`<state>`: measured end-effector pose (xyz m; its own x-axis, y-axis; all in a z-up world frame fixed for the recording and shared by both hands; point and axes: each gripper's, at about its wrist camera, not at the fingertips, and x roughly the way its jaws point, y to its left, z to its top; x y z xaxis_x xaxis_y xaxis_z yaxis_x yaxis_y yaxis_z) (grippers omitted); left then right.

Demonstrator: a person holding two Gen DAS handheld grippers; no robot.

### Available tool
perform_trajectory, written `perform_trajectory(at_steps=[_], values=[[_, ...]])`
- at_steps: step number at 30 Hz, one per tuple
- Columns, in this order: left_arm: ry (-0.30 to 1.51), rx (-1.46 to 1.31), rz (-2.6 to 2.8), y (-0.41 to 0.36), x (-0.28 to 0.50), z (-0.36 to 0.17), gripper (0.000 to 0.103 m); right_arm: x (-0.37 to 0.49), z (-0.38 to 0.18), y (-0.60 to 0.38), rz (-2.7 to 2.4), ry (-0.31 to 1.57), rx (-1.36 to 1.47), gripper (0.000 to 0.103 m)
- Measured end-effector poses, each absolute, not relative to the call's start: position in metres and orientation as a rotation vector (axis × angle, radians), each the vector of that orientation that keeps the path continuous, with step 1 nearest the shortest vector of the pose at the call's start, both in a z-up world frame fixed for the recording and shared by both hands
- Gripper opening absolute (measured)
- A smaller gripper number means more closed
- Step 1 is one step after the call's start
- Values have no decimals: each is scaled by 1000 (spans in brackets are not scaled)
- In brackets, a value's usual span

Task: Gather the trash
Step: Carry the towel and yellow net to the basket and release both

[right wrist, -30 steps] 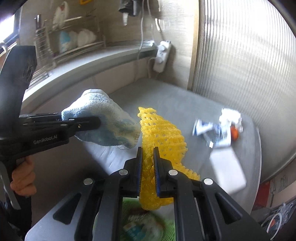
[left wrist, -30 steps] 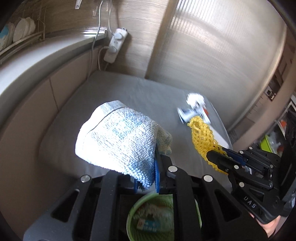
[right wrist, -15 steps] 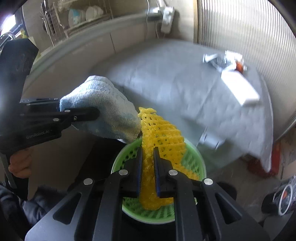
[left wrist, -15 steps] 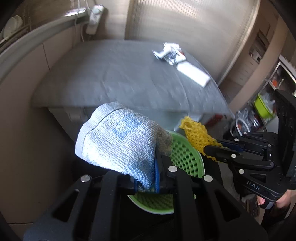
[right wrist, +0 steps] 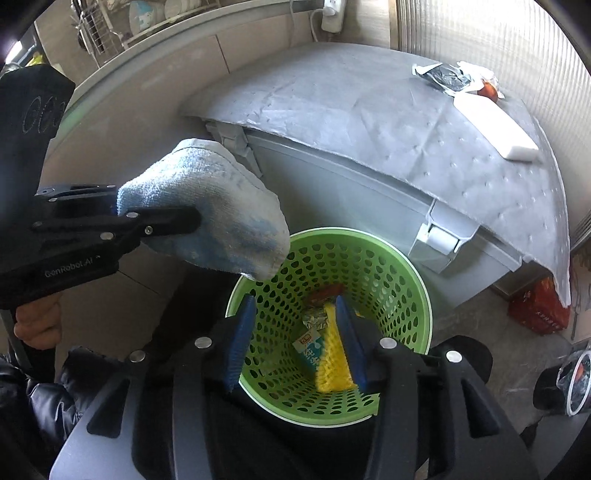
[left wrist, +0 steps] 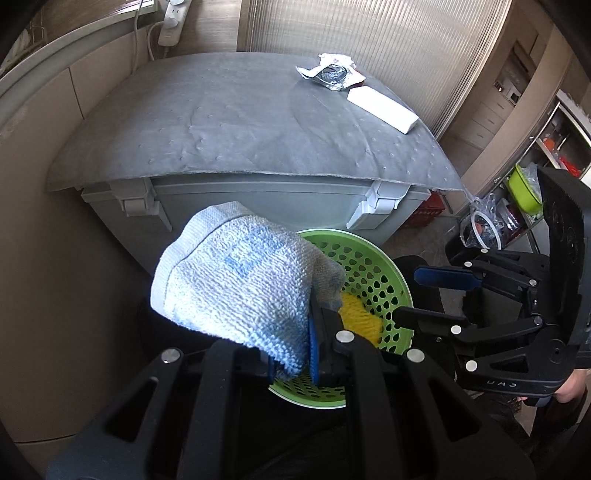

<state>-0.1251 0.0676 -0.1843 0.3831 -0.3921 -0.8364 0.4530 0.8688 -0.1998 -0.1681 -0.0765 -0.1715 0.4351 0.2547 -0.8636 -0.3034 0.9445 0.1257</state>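
My left gripper [left wrist: 295,350] is shut on a light blue cloth [left wrist: 236,288], held above the rim of a green perforated basket [left wrist: 373,258]. My right gripper [right wrist: 295,336] is open over the basket [right wrist: 369,266]; it also shows in the left wrist view [left wrist: 421,295]. A yellow foam net [right wrist: 332,362] lies inside the basket beside the right finger, with a small carton [right wrist: 308,349] and foil scrap [right wrist: 316,319]. The cloth also shows in the right wrist view [right wrist: 207,210]. More wrappers [left wrist: 332,72] lie at the far end of the grey-covered box.
A grey mat [left wrist: 240,118] covers a plastic storage box [left wrist: 266,206] behind the basket. A white flat block [left wrist: 382,109] lies on it near the wrappers. A counter with a dish rack [right wrist: 110,29] runs along the left. Shelves and bags [left wrist: 484,229] stand at right.
My right gripper has opened and the yellow foam net has dropped into the green basket. Both grippers have moved down and back from the table toward the basket. The left still holds the cloth.
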Motion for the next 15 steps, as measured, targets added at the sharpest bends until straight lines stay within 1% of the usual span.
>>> perform_trajectory(at_steps=[2,11,12,13,14,15], values=[[1050,68,-542,67,-124,-185,12,-167,-171,-77,344,1065,-53,49],[1076,99,-576,56,-122,-194,12,-166,-167,-91,311,1057,-46,50],[1079,107,-585,52,-122,-196,12,-166,-165,-94,300,1054,-45,52],[1086,119,-591,47,-122,-198,12,-167,-164,-96,291,1050,-46,61],[1093,126,-597,44,-121,-201,13,-167,-162,-97,276,1042,-49,66],[1106,133,-613,40,-120,-203,13,-168,-160,-101,257,1034,-55,68]])
